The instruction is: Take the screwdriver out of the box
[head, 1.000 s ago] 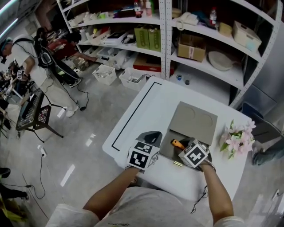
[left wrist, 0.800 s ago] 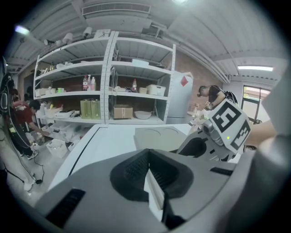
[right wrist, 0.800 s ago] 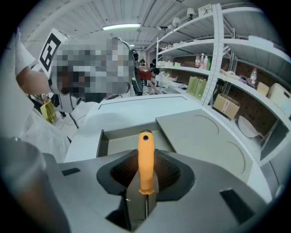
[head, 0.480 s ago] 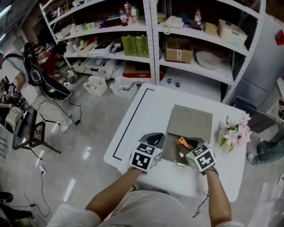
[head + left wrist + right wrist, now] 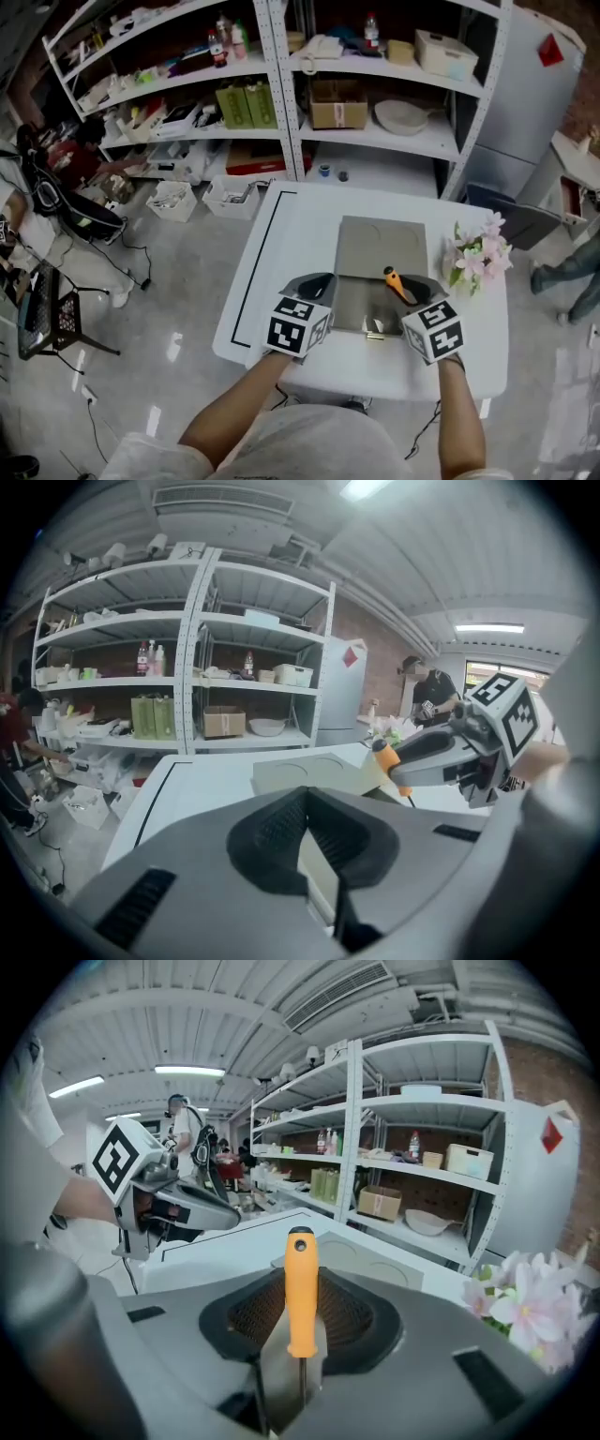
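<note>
Grips an orange-handled screwdriver (image 5: pixel 301 1283) in the right tongs (image 5: pixel 300 1340), handle up, shaft down between the jaws. Shows the left tongs (image 5: pixel 221 1218) at upper left above the white bench (image 5: pixel 220 1252), pink flowers (image 5: pixel 531 1309) at right, shelves (image 5: pixel 412 1180) behind.

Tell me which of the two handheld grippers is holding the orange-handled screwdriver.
The right gripper: its jaws are clamped on the orange-handled screwdriver, lifted above the white table. The left gripper has nothing between its jaws.
</note>
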`<action>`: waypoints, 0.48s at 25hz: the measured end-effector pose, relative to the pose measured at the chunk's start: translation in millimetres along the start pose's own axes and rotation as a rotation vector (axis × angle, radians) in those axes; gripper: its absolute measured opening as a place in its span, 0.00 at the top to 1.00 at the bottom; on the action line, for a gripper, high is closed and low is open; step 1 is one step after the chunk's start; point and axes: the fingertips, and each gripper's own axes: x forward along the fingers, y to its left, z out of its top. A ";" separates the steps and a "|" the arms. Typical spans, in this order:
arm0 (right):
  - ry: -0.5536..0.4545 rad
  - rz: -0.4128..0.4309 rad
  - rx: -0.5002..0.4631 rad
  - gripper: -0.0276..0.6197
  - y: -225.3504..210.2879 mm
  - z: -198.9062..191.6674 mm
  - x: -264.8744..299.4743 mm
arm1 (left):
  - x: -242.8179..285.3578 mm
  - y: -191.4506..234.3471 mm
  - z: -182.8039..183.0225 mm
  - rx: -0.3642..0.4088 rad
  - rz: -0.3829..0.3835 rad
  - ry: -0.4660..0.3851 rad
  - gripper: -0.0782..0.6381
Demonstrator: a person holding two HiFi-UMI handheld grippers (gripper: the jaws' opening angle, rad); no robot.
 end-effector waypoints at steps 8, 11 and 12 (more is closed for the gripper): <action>-0.127 -0.165 0.107 0.78 -15.9 16.0 -53.6 | -2.9 -6.0 13.6 0.015 -0.045 -0.036 0.88; -0.174 -0.218 0.155 0.78 -19.4 16.0 -71.7 | -4.7 -9.9 16.6 0.025 -0.060 -0.047 0.88; -0.191 -0.230 0.178 0.78 -19.9 15.8 -77.3 | -6.2 -10.3 18.2 0.027 -0.063 -0.051 0.88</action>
